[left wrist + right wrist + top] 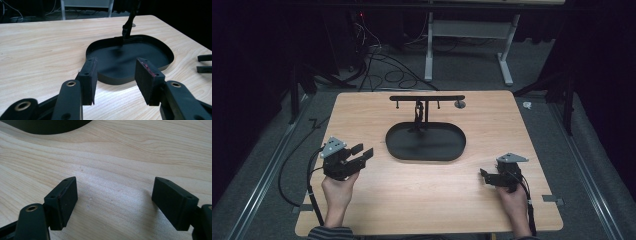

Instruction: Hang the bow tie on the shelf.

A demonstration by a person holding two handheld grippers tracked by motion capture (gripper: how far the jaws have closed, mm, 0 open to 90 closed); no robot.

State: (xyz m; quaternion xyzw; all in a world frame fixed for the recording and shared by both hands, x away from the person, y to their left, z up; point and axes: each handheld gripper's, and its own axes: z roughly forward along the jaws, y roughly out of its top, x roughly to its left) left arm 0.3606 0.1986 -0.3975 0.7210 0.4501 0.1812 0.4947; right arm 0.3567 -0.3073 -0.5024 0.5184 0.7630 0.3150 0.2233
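**Mia:** What is on the bench [362, 200]?

**Ben:** A black tray [447, 150]. It is long and round at the ends, and it sits in the middle of the wooden bench. A thin black stand [427, 106] goes up from the back edge of the tray, with a bar across the top.

**Mia:** Where is the left gripper [362, 152]?

**Ben:** A hand [338, 192] holds it up on the left side, near the tray but not touching it. It points at the tray. In the left gripper view its fingers [88, 80] are spread apart, with nothing between them. You can see the tray past them.

**Mia:** And the right gripper [484, 176]?

**Ben:** It is on the right side, low near the bench, held by the other hand [514, 200]. It is a bit away from the tray. In the right gripper view its fingers [62, 202] are spread wide too. Only bare wood is between them, and a bit of the tray's edge shows at the top.

**Mia:** Is anything in the tray?

**Ben:** Just the foot of the stand at the back.
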